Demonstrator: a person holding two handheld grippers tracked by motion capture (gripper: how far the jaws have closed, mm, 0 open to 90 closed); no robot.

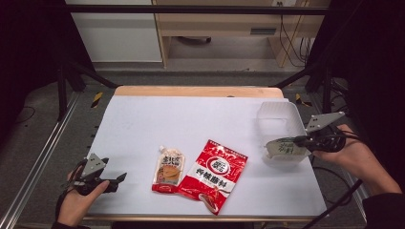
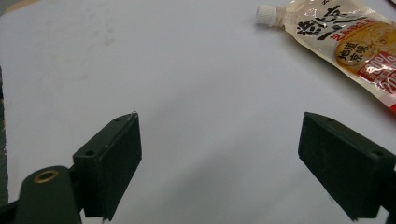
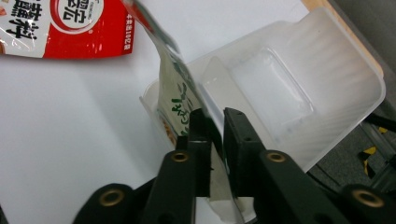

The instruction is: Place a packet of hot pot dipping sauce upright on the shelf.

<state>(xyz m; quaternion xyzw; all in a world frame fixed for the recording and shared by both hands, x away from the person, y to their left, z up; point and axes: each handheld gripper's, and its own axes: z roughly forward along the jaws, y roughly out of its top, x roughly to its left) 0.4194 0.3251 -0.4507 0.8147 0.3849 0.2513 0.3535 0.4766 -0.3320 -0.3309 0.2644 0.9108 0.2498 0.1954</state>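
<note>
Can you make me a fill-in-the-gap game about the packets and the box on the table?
1. The right gripper is shut on a pale ____.
2. That packet hangs over the clear plastic ____.
3. The big packet lying flat on the table is mostly ____.
4. The left gripper has its fingers ____.

Missing words: packet; box; red; open

- The green pouch [image 3: 175, 91] runs off the top edge in the right gripper view; its lower end is hidden between the right gripper [image 3: 214, 121]'s jaws.
- The bin [image 3: 327, 93]'s near corner is hidden behind that gripper.
- The red pack [image 3: 65, 28] is cut by the top and left edges there.
- The spout pouch [image 2: 345, 42] is cut by the right edge in the left gripper view.
- The pouch's print is too small to read in the high view.
</note>
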